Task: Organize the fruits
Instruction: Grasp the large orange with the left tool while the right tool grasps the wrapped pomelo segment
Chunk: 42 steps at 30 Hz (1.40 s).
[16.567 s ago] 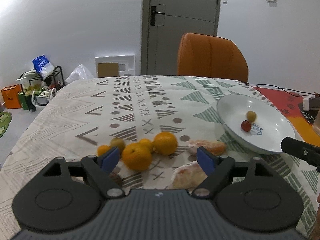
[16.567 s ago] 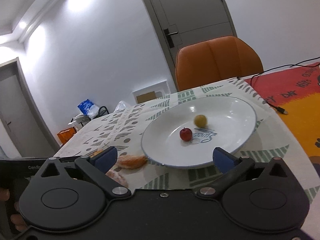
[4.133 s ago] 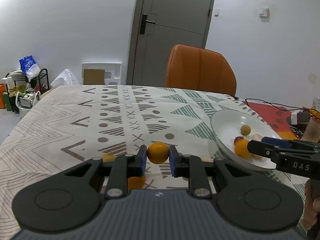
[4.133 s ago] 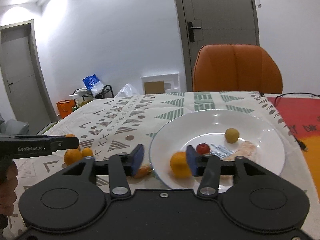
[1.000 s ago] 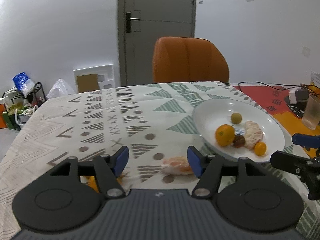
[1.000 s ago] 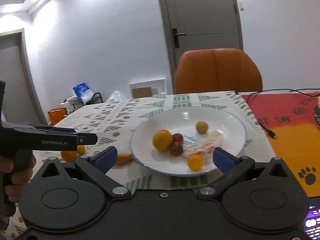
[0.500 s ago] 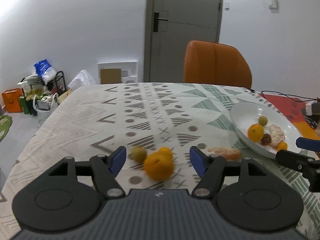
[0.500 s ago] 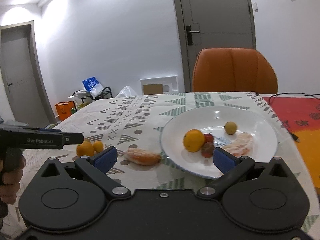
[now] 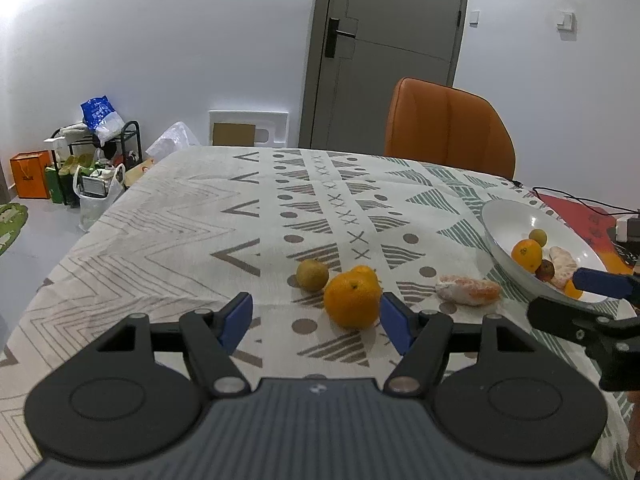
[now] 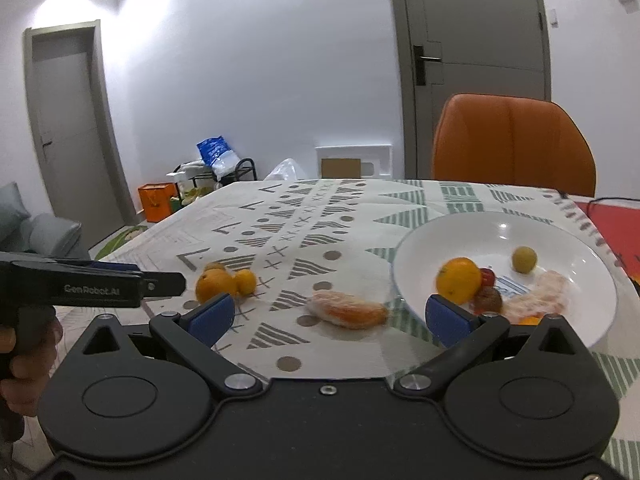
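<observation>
On the patterned tablecloth lie a large orange (image 9: 352, 299), a smaller orange (image 9: 367, 273) behind it, a brownish-green fruit (image 9: 312, 275) and a peeled orange piece (image 9: 468, 290). My left gripper (image 9: 316, 319) stands open just in front of the large orange, which sits near the right finger without touching. The white plate (image 10: 572, 240) holds an orange (image 10: 458, 280), a yellow-green fruit (image 10: 524, 259), small red and brown fruits and a peeled piece. My right gripper (image 10: 328, 316) is open, with the peeled piece (image 10: 347, 309) beyond its fingertips.
An orange chair (image 9: 448, 130) stands at the table's far side. A red and orange mat (image 10: 612, 220) with cables lies to the right of the plate. Bags and a rack (image 9: 80, 164) sit on the floor at the left.
Both grippers have swung left, away from the plate. The loose oranges now sit before my left gripper, and the peeled piece lies between my right gripper's fingers in view.
</observation>
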### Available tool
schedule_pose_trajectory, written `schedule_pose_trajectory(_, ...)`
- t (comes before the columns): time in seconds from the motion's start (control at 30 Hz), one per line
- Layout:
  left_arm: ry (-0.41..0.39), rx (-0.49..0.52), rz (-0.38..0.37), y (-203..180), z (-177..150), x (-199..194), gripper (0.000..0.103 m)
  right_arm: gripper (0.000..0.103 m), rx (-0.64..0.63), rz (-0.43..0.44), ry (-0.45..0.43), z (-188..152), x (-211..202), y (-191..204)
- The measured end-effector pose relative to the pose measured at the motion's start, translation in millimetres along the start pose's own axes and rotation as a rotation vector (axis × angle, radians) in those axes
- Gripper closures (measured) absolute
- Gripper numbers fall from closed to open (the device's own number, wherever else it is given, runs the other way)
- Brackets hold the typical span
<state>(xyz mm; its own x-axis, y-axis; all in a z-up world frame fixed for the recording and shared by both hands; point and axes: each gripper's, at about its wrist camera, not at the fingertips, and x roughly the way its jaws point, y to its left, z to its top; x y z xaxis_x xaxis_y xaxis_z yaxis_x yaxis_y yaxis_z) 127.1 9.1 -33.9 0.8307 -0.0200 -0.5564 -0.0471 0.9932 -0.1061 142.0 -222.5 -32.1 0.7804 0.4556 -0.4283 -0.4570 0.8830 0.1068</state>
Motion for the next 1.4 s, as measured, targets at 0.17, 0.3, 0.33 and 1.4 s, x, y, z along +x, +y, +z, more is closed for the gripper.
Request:
schedule_pose_trajectory(0.17,0.004,0.002,-0.021,-2.3,-0.2,3.2,0.035,0.006,-0.001,0.011,0.006,1.2,4.8,7.7)
schedule_pose_trajectory(0.3,0.009,0.002,-0.037,-4.1,0.9,8.7,0.035,0.018,0.014,0.001,0.017,-0.7,9.7,8.2)
schedule_pose_trajectory(0.33,0.011,0.002,-0.041,-4.3,1.0,10.3,0.035,0.019,0.018,-0.001,0.023,-1.4,11.2,8.0)
schedule_pose_trajectory(1.4,0.057,-0.026,-0.153,14.5,3.9,43.9,0.062,0.030,0.073,-0.162,0.137,-3.2,63.5,21.0)
